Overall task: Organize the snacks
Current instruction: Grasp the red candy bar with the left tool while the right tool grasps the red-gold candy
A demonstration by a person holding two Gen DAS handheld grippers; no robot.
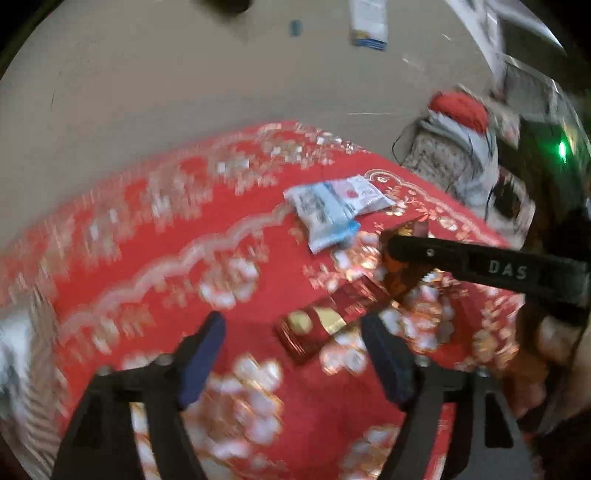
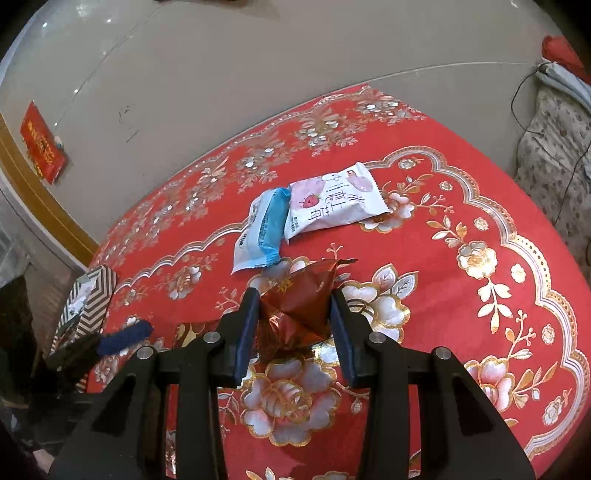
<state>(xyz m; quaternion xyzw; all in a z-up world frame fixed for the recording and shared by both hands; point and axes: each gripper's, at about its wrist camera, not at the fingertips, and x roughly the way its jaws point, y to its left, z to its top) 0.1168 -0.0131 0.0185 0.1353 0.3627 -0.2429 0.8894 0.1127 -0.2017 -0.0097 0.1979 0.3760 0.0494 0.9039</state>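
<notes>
My right gripper [image 2: 293, 315] is shut on a dark red foil snack packet [image 2: 295, 306] and holds it just above the red flowered tablecloth [image 2: 461, 184]. In the left wrist view this packet [image 1: 400, 267] shows behind the right gripper's black finger [image 1: 461, 260]. A white and blue packet [image 2: 260, 232] and a white and pink strawberry packet [image 2: 334, 201] lie side by side beyond it; they also show in the left wrist view [image 1: 323, 214] [image 1: 360, 194]. My left gripper [image 1: 293, 332] is open and empty above a red and gold packet [image 1: 328, 319] on the cloth.
A striped box [image 2: 86, 302] sits at the table's left edge. A red cloth bundle [image 1: 460, 107] and patterned fabric [image 2: 554, 147] lie off the table to the right. A white carton [image 1: 369, 22] lies on the beige floor.
</notes>
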